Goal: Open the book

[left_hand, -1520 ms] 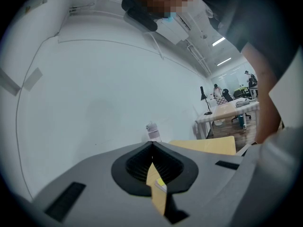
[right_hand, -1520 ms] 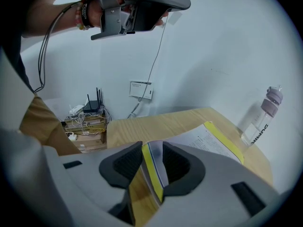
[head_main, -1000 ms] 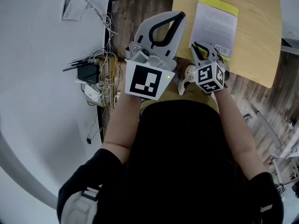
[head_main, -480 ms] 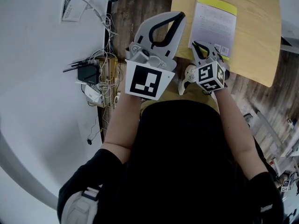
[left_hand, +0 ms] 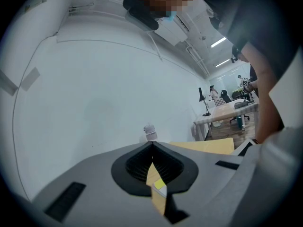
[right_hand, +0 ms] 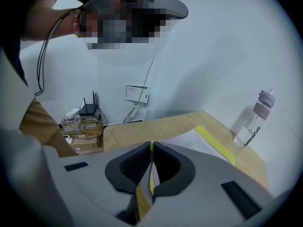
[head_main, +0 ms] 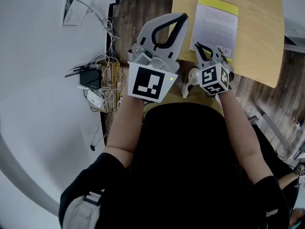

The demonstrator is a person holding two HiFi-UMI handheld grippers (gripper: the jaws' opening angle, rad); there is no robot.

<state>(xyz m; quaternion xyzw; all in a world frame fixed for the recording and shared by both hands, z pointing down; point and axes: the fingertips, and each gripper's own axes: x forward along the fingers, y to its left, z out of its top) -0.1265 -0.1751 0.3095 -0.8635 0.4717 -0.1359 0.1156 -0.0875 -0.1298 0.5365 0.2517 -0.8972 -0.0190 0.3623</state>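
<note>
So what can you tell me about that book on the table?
The book is a thin paperback with a white cover of small print, a yellow band across its far end and a barcode by a near corner. It lies flat and closed on the light wooden table. The right gripper sits at its near edge. The jaws have just closed and seem to pinch the cover's edge.

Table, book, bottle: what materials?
Table: wood or wood-look laminate, matte, with pale grain showing.
Book: paper, with a printed white cover and yellow band.
Bottle: probably clear plastic, possibly glass, with a see-through body and pale cap.
</note>
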